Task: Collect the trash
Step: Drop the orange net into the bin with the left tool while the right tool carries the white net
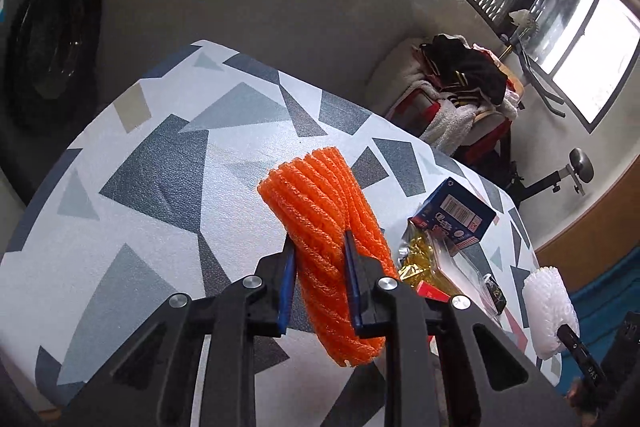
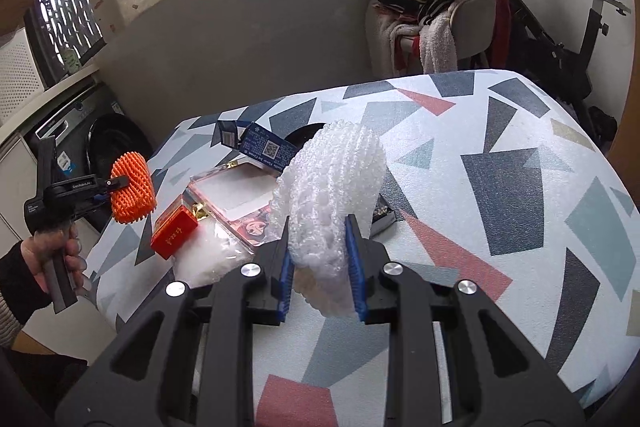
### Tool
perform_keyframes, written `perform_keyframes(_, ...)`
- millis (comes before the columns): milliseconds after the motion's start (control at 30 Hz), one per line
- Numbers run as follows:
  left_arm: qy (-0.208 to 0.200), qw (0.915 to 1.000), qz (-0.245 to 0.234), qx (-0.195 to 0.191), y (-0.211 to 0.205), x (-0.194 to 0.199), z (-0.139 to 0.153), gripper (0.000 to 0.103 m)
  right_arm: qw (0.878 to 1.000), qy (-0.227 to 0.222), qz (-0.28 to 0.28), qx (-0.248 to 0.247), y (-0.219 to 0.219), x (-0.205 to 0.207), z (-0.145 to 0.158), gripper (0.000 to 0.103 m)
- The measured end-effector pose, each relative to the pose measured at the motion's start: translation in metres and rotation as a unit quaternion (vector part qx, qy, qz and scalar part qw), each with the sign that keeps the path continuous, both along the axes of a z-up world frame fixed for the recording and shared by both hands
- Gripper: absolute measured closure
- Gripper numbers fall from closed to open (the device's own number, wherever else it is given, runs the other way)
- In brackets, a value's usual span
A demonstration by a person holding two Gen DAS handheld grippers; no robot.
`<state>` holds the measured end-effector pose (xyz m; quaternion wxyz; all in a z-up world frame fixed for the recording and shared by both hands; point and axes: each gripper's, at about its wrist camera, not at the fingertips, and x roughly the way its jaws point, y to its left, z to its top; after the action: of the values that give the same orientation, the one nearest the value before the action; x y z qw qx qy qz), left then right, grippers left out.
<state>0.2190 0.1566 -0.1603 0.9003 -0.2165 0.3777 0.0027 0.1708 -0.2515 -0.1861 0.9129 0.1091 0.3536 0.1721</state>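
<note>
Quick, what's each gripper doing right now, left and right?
Left gripper: closed on the orange foam net.
Right gripper: closed on the white foam net.

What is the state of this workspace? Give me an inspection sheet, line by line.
Surface: table with a geometric-patterned cover.
Job's things: orange foam net and white foam net, both lifted.
Clutter: blue carton, red box, clear plastic packet, gold wrapper on the table.
Grippers: left gripper jaws shut on orange foam net; right gripper jaws shut on white foam net.
Cables: nothing seen.
Surroundings: washing machine, clothes-piled chair, exercise bike.
</note>
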Motion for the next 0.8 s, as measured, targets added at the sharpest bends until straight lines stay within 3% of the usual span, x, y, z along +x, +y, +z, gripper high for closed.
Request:
perform_keyframes(433,-0.017,0.9987,-0.045,0.017,-0.025,-0.092,0.029,0.082,0.999,-0.012,0.045,-0.010,0.020,-0.057,0.020,0.076)
perform_keyframes(800,-0.042,0.9925,-0.109,0.037,-0.072,-0.166,0.043,0.082,0.997,-0.014,0.069,-0.007,0.026,-0.098,0.022,0.076)
